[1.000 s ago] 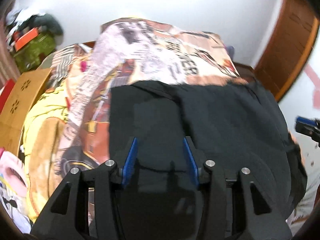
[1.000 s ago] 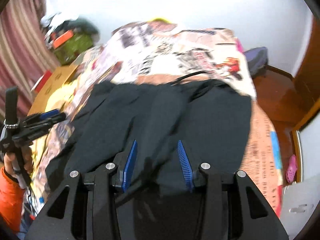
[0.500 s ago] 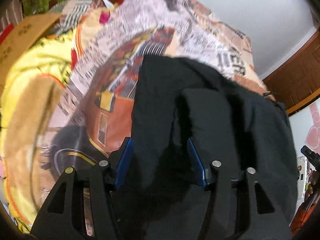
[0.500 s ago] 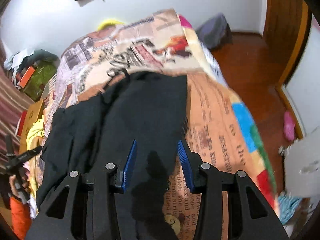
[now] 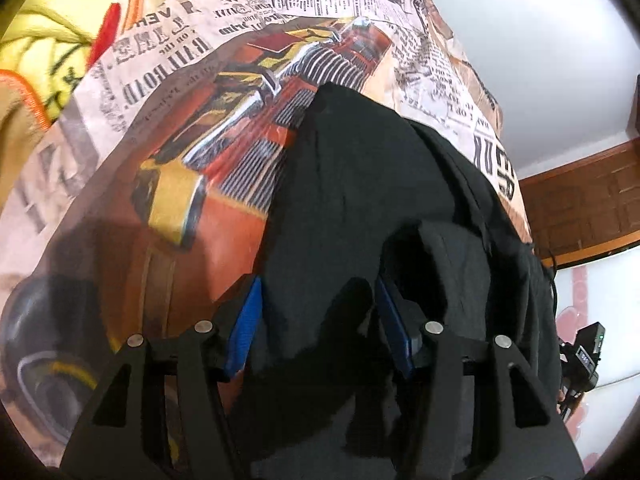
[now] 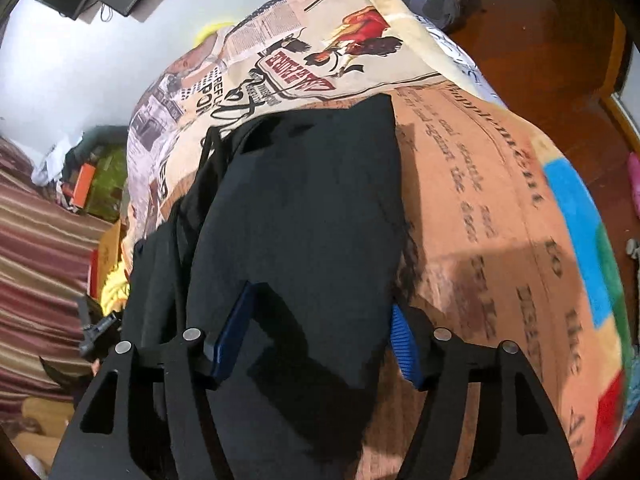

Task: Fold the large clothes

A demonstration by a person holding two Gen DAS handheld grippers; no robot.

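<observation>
Black garment (image 6: 304,208) on printed blanket (image 6: 500,208); yellow cloth (image 5: 36,28) beside.

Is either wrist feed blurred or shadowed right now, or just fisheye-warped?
Left wrist: bedspread sharp, strongly warped; black garment nearly featureless. Right wrist: bedspread's right-hand print motion-smeared, gripper shadow across garment and cover.

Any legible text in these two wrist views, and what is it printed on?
"RAILROAD": newspaper-print blanket, left wrist view, seen upside down.
"to the": large letters on the same blanket's orange panel, right wrist view.
Red-bordered label by the rooster: too blurred.
Fine newsprint columns: too small.
Black garment: none.
</observation>
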